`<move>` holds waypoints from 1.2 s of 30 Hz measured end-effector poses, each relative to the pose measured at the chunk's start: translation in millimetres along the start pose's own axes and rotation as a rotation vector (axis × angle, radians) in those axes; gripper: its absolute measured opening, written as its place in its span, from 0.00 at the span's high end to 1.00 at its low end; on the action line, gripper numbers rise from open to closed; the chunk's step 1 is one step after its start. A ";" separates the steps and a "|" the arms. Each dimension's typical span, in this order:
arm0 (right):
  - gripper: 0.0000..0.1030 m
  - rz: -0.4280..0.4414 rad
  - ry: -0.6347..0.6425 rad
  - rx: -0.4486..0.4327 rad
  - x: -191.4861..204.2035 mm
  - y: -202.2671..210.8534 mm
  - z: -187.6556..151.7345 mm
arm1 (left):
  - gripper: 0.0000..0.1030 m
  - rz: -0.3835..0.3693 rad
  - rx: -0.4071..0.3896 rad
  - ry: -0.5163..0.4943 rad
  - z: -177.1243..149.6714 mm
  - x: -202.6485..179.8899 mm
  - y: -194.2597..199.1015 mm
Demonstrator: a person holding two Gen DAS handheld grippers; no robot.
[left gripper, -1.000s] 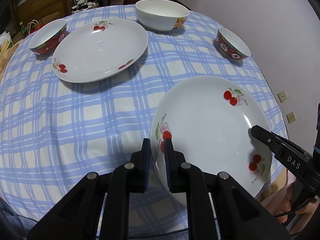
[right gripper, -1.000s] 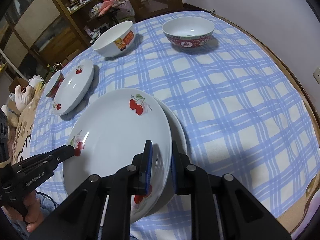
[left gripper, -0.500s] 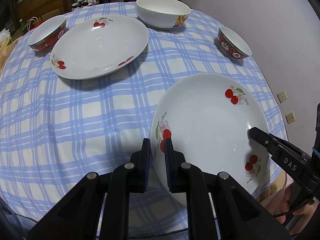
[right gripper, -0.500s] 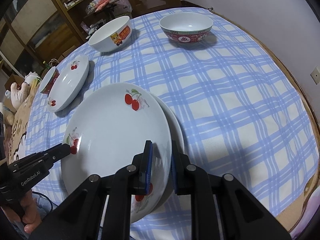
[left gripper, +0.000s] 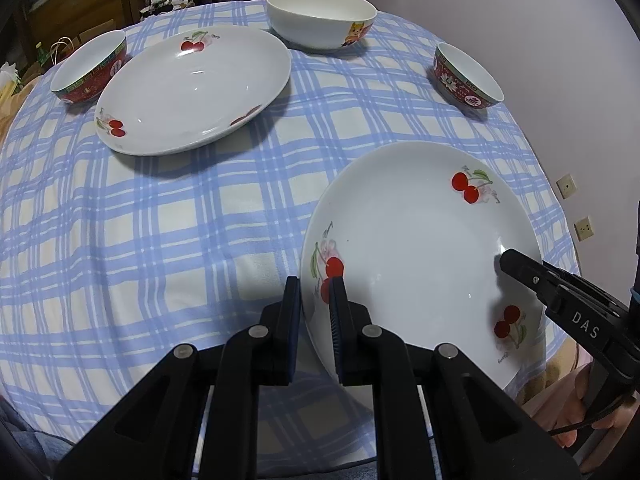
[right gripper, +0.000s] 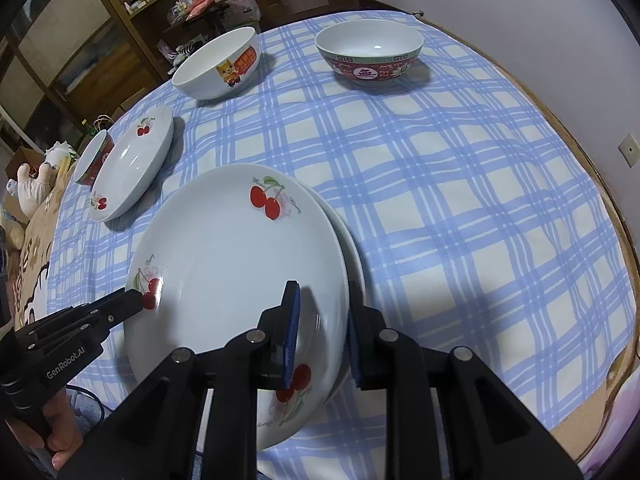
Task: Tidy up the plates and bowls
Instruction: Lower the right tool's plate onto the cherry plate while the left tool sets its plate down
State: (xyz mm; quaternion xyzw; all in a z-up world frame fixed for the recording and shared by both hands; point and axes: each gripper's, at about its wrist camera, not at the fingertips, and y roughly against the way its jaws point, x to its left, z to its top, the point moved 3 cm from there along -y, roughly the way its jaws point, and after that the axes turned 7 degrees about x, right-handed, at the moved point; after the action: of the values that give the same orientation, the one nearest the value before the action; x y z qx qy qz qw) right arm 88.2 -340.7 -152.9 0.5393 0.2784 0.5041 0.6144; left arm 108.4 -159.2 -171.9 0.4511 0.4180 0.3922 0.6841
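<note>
A white cherry-print plate (left gripper: 420,248) (right gripper: 232,264) lies on top of a second plate, whose rim (right gripper: 354,248) peeks out on the right. My left gripper (left gripper: 314,292) is shut on the top plate's near-left rim; its tip (right gripper: 136,300) also shows in the right wrist view. My right gripper (right gripper: 320,304) straddles the rims of both plates. Its jaws are opening, and a gap shows beside the pads. In the left wrist view its finger (left gripper: 508,260) lies over the plate's right side. A third cherry plate (left gripper: 196,88) (right gripper: 132,164) sits alone further back.
On the blue checked tablecloth (right gripper: 460,200) stand a white cartoon bowl (left gripper: 320,16) (right gripper: 218,64) and two red patterned bowls (left gripper: 466,76) (left gripper: 90,66). The round table's edge (right gripper: 616,216) curves close to a wall with sockets. Wooden shelves (right gripper: 80,40) stand behind.
The right gripper's jaws now stand a little wider around the plate rims. The left gripper keeps its grip, and the plates have not visibly moved.
</note>
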 end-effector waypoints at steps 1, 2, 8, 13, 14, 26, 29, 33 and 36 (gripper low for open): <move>0.77 0.001 0.000 0.000 -0.1 0.1 0.0 | 0.88 0.003 0.000 -0.002 0.2 0.3 -0.4; 0.77 0.001 0.000 -0.001 -0.1 0.3 0.0 | 0.88 0.002 0.000 -0.001 0.1 0.7 -0.3; 0.77 0.001 -0.003 -0.001 -0.7 0.6 -0.5 | 0.88 0.002 0.004 -0.007 0.1 0.9 -3.2; 0.77 -0.008 0.003 0.001 -0.1 1.3 -0.6 | 0.87 0.001 0.003 -0.009 -0.2 0.5 -3.0; 0.77 -0.010 0.003 -0.001 -0.1 2.4 -1.0 | 0.87 0.001 -0.002 -0.009 0.1 1.4 -2.0; 0.76 -0.056 -0.006 -0.009 -3.1 7.5 -4.3 | 0.85 0.023 -0.001 -0.002 -3.4 4.4 -1.8; 0.76 -0.059 -0.010 -0.009 -3.5 7.9 -4.0 | 0.84 0.020 -0.002 -0.001 -4.2 5.6 -1.7; 0.76 -0.061 -0.008 -0.008 -3.2 8.1 -3.6 | 0.83 0.019 -0.005 0.003 -5.0 7.1 -0.7; 0.76 -0.062 -0.008 -0.008 -4.0 8.0 -3.3 | 0.82 0.017 -0.005 0.011 -5.1 8.2 0.4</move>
State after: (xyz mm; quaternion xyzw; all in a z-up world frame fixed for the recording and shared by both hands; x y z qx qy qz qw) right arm 81.3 -343.9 -147.1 0.5299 0.2904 0.4838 0.6331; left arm 106.5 -150.1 -174.5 0.4506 0.4168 0.4014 0.6798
